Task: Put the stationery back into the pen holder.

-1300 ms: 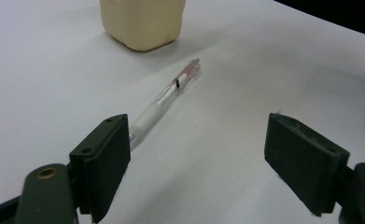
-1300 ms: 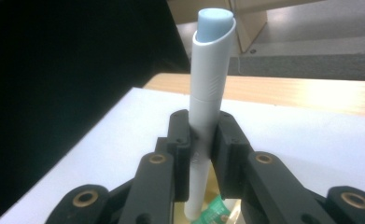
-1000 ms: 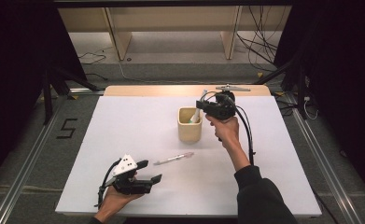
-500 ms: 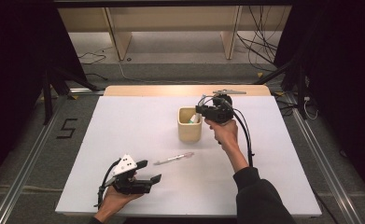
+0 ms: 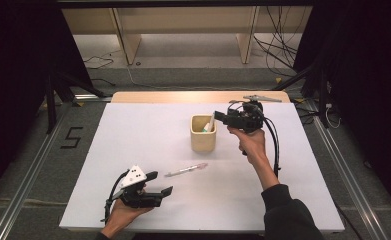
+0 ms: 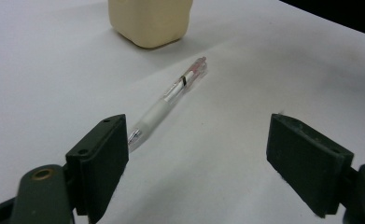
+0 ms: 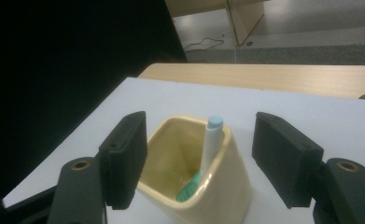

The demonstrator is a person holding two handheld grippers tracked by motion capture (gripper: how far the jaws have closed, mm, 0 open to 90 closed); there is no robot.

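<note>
A cream cup stands mid-table with a white pen with a blue cap leaning upright inside it. My right gripper hovers just right of the cup's rim. Its jaws have just been opening and are open. In the right gripper view they stand either side of the pen and cup without touching them. A clear pink-tipped pen lies flat in front of the cup. My left gripper rests open near the front edge, aimed at that pen, whose near end lies by one jaw.
A white mat covers the table, and a wooden strip shows along its far edge. A small metal tool lies at the far right corner. Dark curtains and cables surround the table.
My right gripper has opened and let go of the blue-capped pen, which now stands in the cup. That gripper has drawn slightly to the right. The left gripper has not moved.
</note>
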